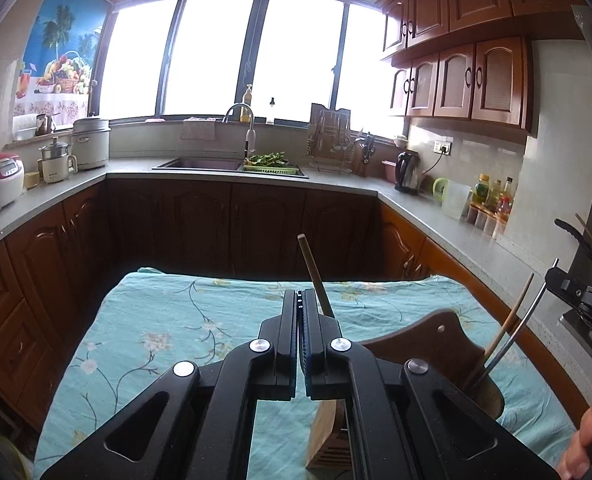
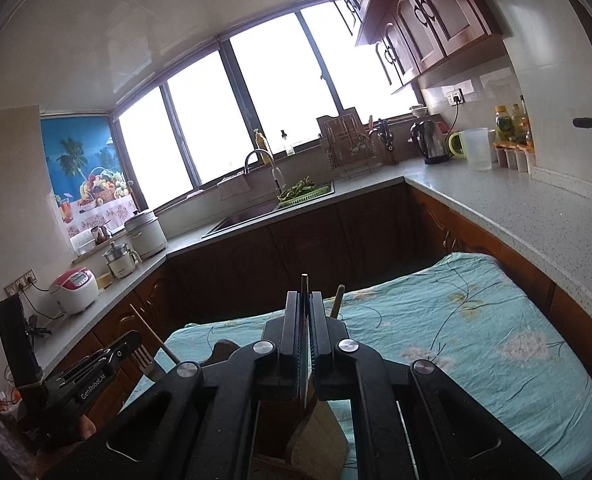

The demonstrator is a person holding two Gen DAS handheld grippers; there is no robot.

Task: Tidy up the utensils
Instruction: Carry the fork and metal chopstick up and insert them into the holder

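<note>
Kitchen counters wrap round behind a table draped in a teal flowered cloth [image 1: 167, 320], and my work sits at its near edge. My right gripper [image 2: 306, 320] is pinching a thin flat utensil [image 2: 304, 280], its tip poking up between the pads; I cannot tell what kind it is. It seems light, stiff and slim, so I judge a hold low on the shaft steadies it best, since a smooth handle could swivel in the pads. Directly below is a wooden holder [image 2: 316, 436], where a wooden stick [image 2: 337, 300] already stands, tilted.

My left gripper [image 1: 300, 308] has its fingers pressed together, seemingly on nothing; the same stick [image 1: 314, 276] rises just beside the right finger, and I cannot tell whether they touch. Toward the table's right edge a dark container [image 1: 486, 392] holds a chopstick [image 1: 510, 320] and a metal handle [image 1: 524, 328], both leaning. Next to it lies a brown wooden board [image 1: 424, 332].
</note>
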